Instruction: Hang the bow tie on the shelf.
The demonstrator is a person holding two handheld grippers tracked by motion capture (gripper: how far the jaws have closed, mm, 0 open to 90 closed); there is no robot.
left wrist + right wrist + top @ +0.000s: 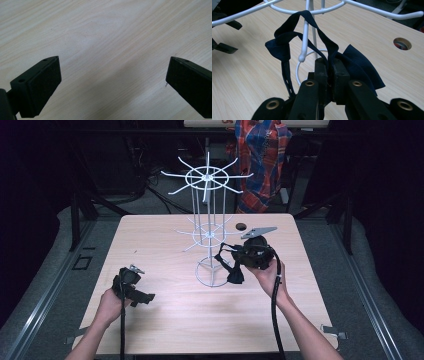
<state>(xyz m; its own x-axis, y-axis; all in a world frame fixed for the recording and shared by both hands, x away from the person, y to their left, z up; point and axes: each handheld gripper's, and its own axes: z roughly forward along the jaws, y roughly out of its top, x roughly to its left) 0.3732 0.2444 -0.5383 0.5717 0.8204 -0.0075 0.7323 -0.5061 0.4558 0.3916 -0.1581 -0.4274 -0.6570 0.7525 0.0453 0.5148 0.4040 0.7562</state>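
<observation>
A white wire display rack point(207, 232) stands mid-table, with two tiers of radiating prongs and a ring base. My right gripper point(234, 259) is just right of its lower tier, shut on a dark navy bow tie point(235, 271) that hangs below the jaws. In the right gripper view the gripper point(328, 65) pinches the tie's strap point(284, 42), which loops over a ball-tipped prong point(305, 37); the bow point(360, 66) spreads to the right. My left gripper point(144, 297) is at the near left, open over bare wood point(113, 75), holding nothing.
A round hole point(241, 226) lies in the tabletop behind the rack, also seen as the hole point(402, 43) in the right gripper view. A plaid garment point(261, 155) hangs beyond the table's far edge. Light wood table point(165, 320) has broad bare areas at front and left.
</observation>
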